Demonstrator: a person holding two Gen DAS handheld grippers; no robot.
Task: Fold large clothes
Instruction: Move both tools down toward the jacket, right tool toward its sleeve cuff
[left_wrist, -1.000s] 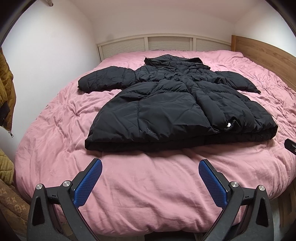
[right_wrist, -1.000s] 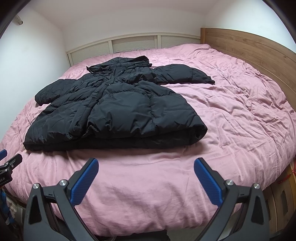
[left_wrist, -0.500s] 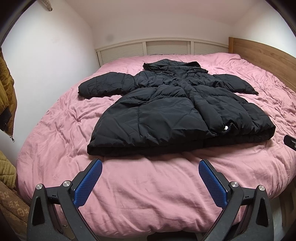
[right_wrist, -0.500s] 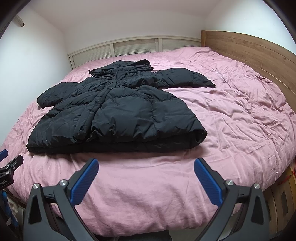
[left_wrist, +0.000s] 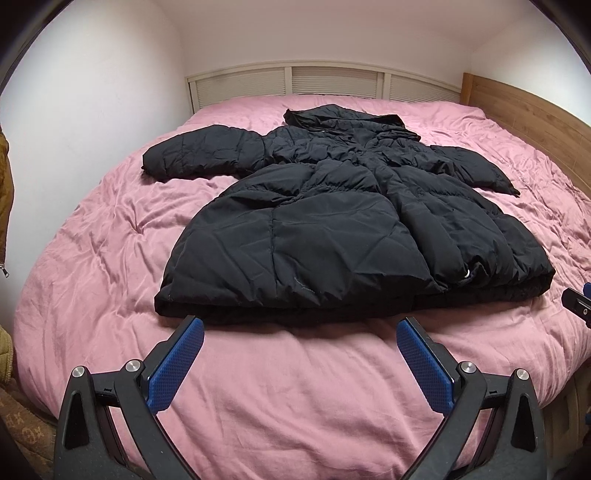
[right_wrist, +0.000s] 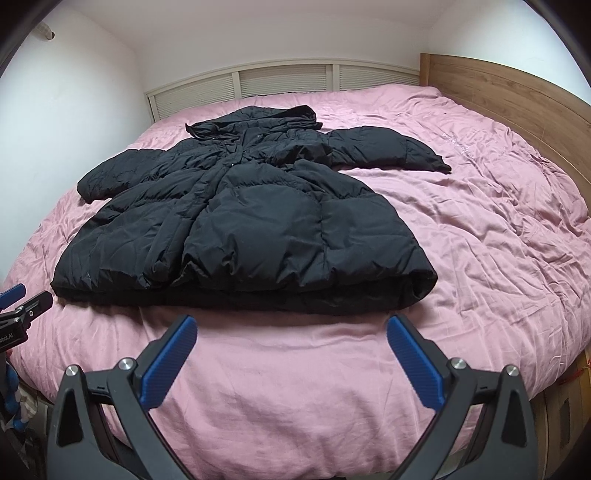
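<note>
A large black puffer coat (left_wrist: 332, 229) lies flat on a pink bed cover (left_wrist: 295, 387), hood toward the far wall, both sleeves spread out, hem nearest me. It also shows in the right wrist view (right_wrist: 243, 229). My left gripper (left_wrist: 299, 332) is open and empty, just short of the hem's left part. My right gripper (right_wrist: 291, 332) is open and empty, just short of the hem's right part. The right gripper's tip shows at the right edge of the left wrist view (left_wrist: 578, 304); the left gripper shows at the left edge of the right wrist view (right_wrist: 22, 306).
A wooden headboard (right_wrist: 517, 99) runs along the bed's right side. A white slatted panel (left_wrist: 314, 81) and white walls close off the far end. Brown garments (left_wrist: 5, 192) hang at the left. The pink cover (right_wrist: 498, 229) lies bare to the coat's right.
Both grippers have moved forward toward the coat's hem, so the coat looks larger and nearer. The jaws have stayed open. The coat has not moved.
</note>
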